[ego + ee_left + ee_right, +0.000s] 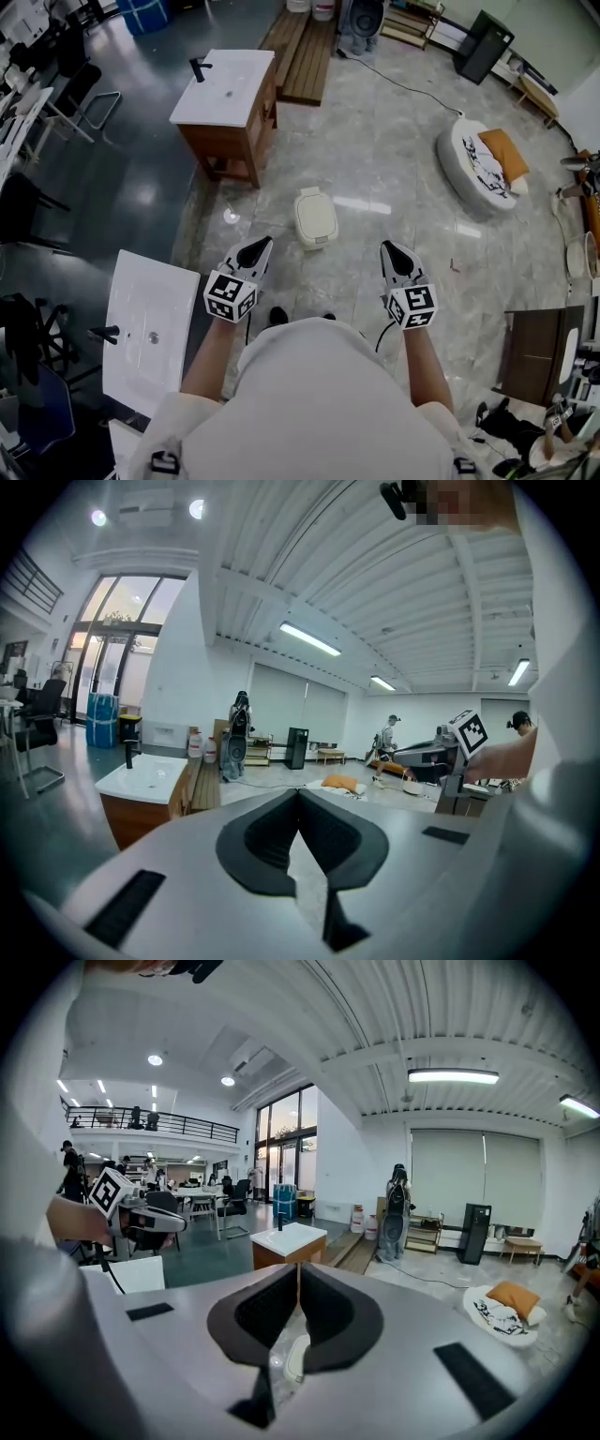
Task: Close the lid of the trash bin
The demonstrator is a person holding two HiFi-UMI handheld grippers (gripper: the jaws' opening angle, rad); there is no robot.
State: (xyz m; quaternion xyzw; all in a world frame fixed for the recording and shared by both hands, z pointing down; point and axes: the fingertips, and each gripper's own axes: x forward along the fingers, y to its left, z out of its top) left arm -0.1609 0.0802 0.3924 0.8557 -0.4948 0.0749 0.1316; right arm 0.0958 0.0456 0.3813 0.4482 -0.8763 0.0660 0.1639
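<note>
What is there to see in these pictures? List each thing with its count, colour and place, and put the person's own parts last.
trash bin: one, cream, on the floor ahead of both grippers, lid looks down
vanity cabinet: one, white top on a wooden base, beyond the bin to the left
sink top: one, white, lower left beside the person
round bed: one, white, on the floor at right
cushion: one, orange, on the round bed
tower box: one, black, far top right
wooden planks: one stack, brown, top middle
left gripper: one, black and white, shut, empty
right gripper: one, black and white, shut, empty
</note>
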